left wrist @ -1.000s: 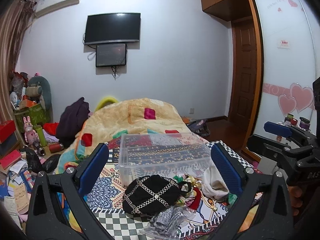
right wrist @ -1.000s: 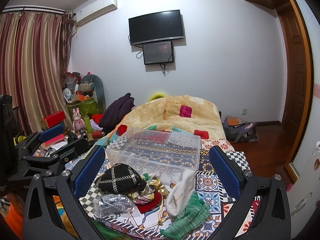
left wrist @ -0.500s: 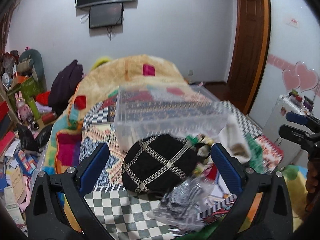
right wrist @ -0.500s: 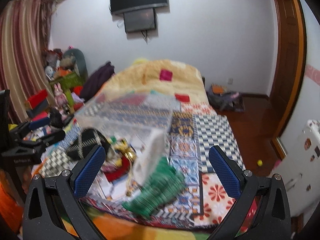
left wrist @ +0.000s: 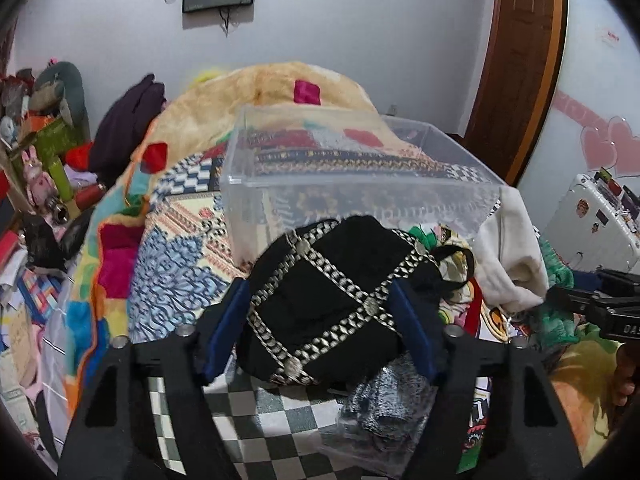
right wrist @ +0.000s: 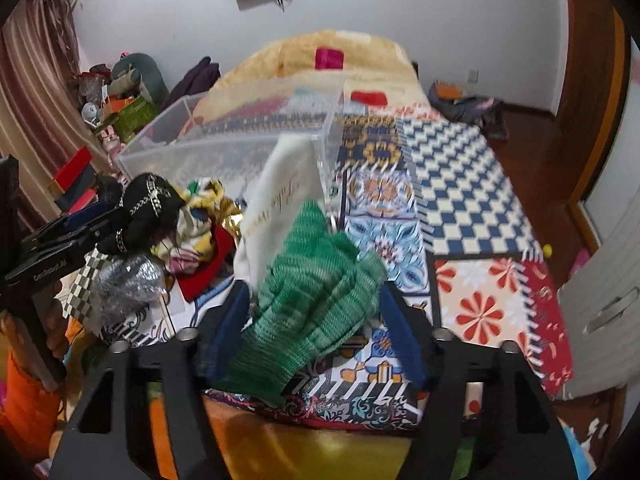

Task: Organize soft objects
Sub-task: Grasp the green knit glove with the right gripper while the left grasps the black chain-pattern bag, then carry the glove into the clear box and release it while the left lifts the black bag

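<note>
We had barely begun — box empty, left tool closing around the black bag, right tool around the green cloth.

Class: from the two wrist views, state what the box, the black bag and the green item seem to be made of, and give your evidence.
Box: clear, glossy hard plastic; the bedspread shows through its walls.
Black bag: soft, matte fabric, possibly velvet, crossed by shiny metallic-looking trim.
Green item: ribbed knit, probably yarn; rows of stitches show and it drapes loosely.

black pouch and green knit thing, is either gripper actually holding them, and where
Left gripper brackets the black pouch at its sides; right gripper brackets the green knit piece. Closed contact cannot be told.
</note>
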{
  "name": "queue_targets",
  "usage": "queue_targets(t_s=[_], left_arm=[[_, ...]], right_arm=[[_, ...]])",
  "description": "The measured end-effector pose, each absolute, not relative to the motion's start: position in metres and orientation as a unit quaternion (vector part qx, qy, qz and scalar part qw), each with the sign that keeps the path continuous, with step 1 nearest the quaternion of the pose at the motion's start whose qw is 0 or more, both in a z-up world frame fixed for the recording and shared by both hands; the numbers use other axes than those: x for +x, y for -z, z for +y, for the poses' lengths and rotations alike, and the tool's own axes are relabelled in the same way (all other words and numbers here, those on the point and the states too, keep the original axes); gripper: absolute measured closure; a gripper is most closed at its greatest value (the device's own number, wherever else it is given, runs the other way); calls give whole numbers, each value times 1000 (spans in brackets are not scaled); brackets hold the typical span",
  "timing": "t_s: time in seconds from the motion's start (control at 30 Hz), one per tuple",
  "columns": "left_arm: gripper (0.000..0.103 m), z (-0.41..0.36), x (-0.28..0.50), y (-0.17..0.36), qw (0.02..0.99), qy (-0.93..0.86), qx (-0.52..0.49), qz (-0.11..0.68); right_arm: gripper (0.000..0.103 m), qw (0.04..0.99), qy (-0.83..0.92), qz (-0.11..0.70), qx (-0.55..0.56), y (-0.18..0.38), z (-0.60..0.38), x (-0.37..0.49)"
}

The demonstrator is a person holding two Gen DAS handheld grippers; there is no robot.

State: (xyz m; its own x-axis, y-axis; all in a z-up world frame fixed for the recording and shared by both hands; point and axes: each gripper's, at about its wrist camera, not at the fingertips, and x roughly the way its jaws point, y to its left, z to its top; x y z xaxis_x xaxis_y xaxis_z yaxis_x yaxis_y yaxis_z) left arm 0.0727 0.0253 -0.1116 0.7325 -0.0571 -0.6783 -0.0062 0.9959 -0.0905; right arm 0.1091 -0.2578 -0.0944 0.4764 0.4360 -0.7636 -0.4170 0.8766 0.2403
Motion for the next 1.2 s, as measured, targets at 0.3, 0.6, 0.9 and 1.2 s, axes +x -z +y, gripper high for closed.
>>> queue_targets(t_s=[0.3, 0.6, 0.9, 1.2], left_arm=[[77, 14, 66, 108, 933, 40, -27, 358], [99, 20, 57, 93, 938, 50, -37, 341], [103, 21, 42, 56, 955, 53, -40, 291], [39, 21, 60, 68, 940, 51, -31, 335]], right_arm=[[87, 863, -258, 434, 16, 89, -256, 105], [90, 881, -262, 393, 22, 62, -264, 100], [90, 901, -263, 346, 20, 34, -261, 107], [90, 901, -288, 326, 5, 24, -236, 116]])
